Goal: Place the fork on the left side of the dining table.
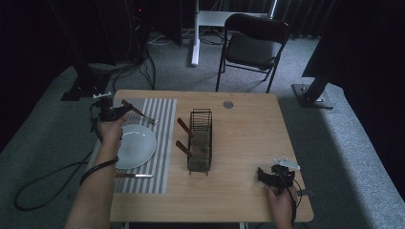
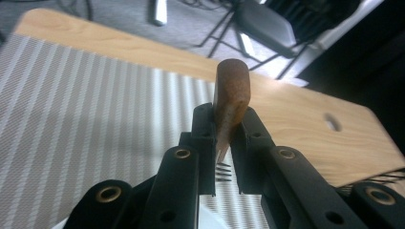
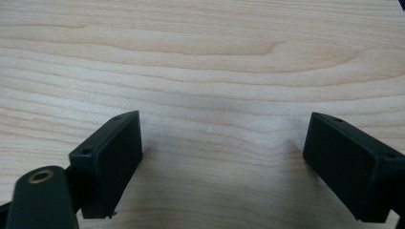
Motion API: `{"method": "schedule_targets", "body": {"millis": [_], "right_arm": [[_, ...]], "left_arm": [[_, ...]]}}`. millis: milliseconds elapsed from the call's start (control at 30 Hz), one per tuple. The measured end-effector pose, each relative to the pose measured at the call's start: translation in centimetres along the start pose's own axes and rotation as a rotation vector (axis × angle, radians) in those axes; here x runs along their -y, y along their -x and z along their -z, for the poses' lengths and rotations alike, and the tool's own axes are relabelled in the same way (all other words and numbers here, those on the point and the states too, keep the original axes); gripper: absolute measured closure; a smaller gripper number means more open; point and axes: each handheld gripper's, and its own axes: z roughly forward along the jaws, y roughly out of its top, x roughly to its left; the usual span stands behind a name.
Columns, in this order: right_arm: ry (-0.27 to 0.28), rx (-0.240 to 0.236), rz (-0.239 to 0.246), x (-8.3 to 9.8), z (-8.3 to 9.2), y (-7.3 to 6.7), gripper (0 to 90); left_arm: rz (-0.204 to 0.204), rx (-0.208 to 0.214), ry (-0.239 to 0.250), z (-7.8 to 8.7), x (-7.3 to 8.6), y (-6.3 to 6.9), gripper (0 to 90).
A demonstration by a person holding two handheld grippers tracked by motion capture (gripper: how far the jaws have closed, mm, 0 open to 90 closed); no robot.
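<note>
Table (image 1: 248, 138) first: light wood, with a striped mat (image 1: 157, 143) on its left side, a white plate (image 1: 136, 145) on the mat and a wire rack (image 1: 199, 140) mid-table holding two brown-handled pieces. Left gripper (image 2: 223, 143) is clamped on a wooden-handled fork (image 2: 230, 102) above the mat's far end, beyond the plate; the fork's long axis runs away from the jaws, toward the rack, and its tines seem to hang clear of the mat. Right gripper (image 3: 222, 157), well apart at the near right corner, has its jaws spread wide over bare wood. A knife (image 1: 133, 176) lies on the mat, nearer the person than the plate.
</note>
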Motion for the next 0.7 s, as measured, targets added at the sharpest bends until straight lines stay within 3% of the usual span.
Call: {"method": "schedule_targets", "body": {"millis": [67,400,467,533,600,667,700], "right_arm": [[0.000,0.000,0.000,0.0,0.0,0.0,12.8],[0.000,0.000,0.000,0.0,0.0,0.0,12.8],[0.000,0.000,0.000,0.0,0.0,0.0,12.8],[0.000,0.000,0.000,0.0,0.0,0.0,12.8],[0.000,0.000,0.000,0.0,0.0,0.0,12.8],[0.000,0.000,0.000,0.0,0.0,0.0,12.8],[0.000,0.000,0.000,0.0,0.0,0.0,12.8]], "left_arm": [[0.038,0.007,0.013,0.0,0.2,-0.6,80.6],[0.133,0.034,0.045,-0.6,1.1,-2.4,80.3],[0.155,0.013,0.038,-0.7,1.3,-2.7,78.4],[0.163,-0.004,0.000,-1.2,1.5,-3.3,72.1],[0.148,-0.078,-0.009,-1.5,2.1,-3.6,65.5],[0.178,-0.088,-0.032,-1.9,2.6,-4.1,63.8],[0.159,-0.107,-0.039,-2.0,2.8,-4.2,63.5]]}}
